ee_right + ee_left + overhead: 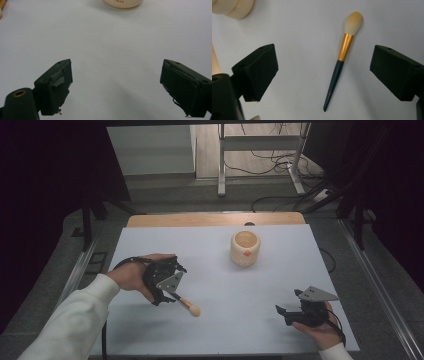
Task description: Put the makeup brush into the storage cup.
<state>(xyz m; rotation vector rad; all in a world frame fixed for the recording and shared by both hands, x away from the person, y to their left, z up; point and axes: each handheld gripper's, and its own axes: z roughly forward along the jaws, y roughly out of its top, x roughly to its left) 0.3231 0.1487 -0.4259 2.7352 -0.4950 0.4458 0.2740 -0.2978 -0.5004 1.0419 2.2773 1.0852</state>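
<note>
White sheet covers the tabletop (220, 285), with a bare wood strip at its far edge; grey floor and cables beyond.

Left tongs (323, 71): spread wide, empty, poised over the slim makeup brush with dark handle, gold ferrule and pale bristle head (342, 56). Brush lies flat on the sheet between the two jaws, touching neither, slightly nearer the right-hand jaw in the left gripper view. From above, the left tongs (167, 287) sit near the left edge, the brush's bristle end (192, 309) poking out toward the near edge.

Right tongs (116, 87): spread, empty, bare sheet between them; held near the near right corner (295, 312).

Round cream-coloured pot with an orange dot on its side (245, 248): stands toward the far edge, about mid-width, well apart from both tongs.

Risks, as judged:
- Handle is thin and lies flat, so jaws closing too high could miss it.
- Brush lies at a slant to the jaws, so closing off-centre may roll or pivot it away.
- Pinching near the tapered tail leaves it head-heavy, so it may droop or slip.
</note>
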